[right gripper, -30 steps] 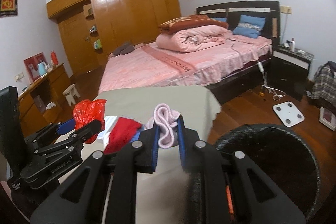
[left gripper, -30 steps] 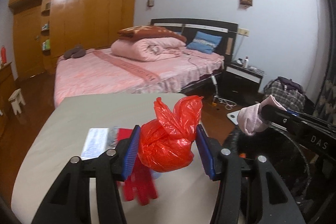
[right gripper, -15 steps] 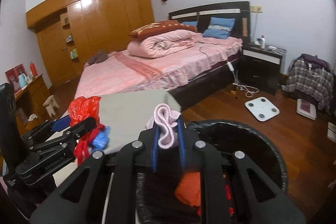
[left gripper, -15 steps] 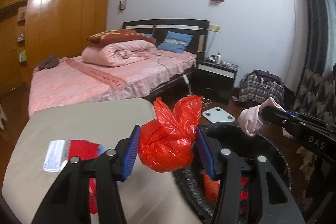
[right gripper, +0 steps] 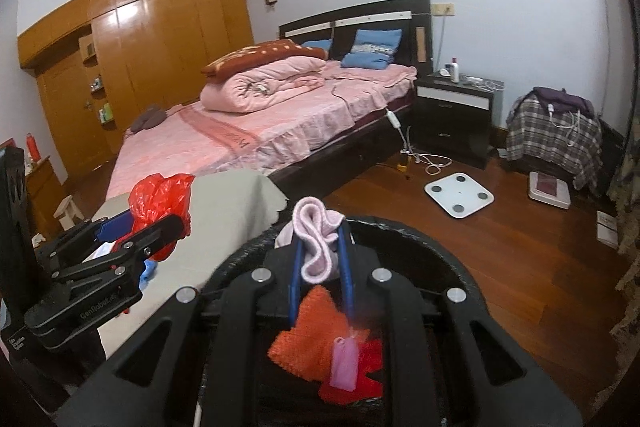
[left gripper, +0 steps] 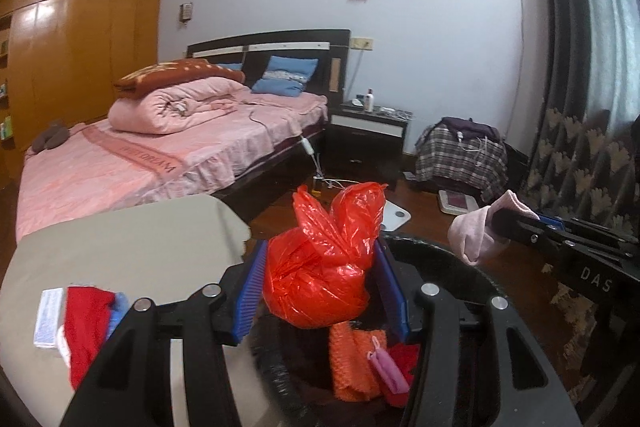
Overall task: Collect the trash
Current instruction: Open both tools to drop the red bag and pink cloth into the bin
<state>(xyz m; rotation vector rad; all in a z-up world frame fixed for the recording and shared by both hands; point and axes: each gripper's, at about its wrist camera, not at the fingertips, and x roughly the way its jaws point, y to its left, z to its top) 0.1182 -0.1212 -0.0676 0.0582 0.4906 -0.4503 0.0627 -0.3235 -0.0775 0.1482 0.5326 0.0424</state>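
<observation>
My left gripper (left gripper: 320, 259) is shut on a knotted red plastic bag (left gripper: 324, 267), which hangs over the near rim of a black trash bin (left gripper: 436, 259). In the right wrist view the same red plastic bag (right gripper: 160, 199) shows at the left, over the table's edge. A crumpled pink cloth (right gripper: 316, 239) is pinched in my right gripper (right gripper: 320, 247), above the trash bin (right gripper: 420, 239). Inside the bin lie an orange knitted cloth (right gripper: 308, 335), a small pink item (right gripper: 344, 363) and something red. From the left wrist view the pink cloth (left gripper: 476, 231) hangs at the right.
A table with a beige cover (left gripper: 120, 247) stands left of the bin, with a red cloth (left gripper: 86, 323), a white packet (left gripper: 48, 319) and a blue scrap on it. Behind are a pink bed (right gripper: 260, 123), a dark nightstand (right gripper: 456, 107), a white scale (right gripper: 458, 195) on the wooden floor and a plaid-covered stool (right gripper: 556, 131).
Both grippers have swung right from over the table to over the bin, each still holding its load. The bin's inside with the orange cloth has come into view.
</observation>
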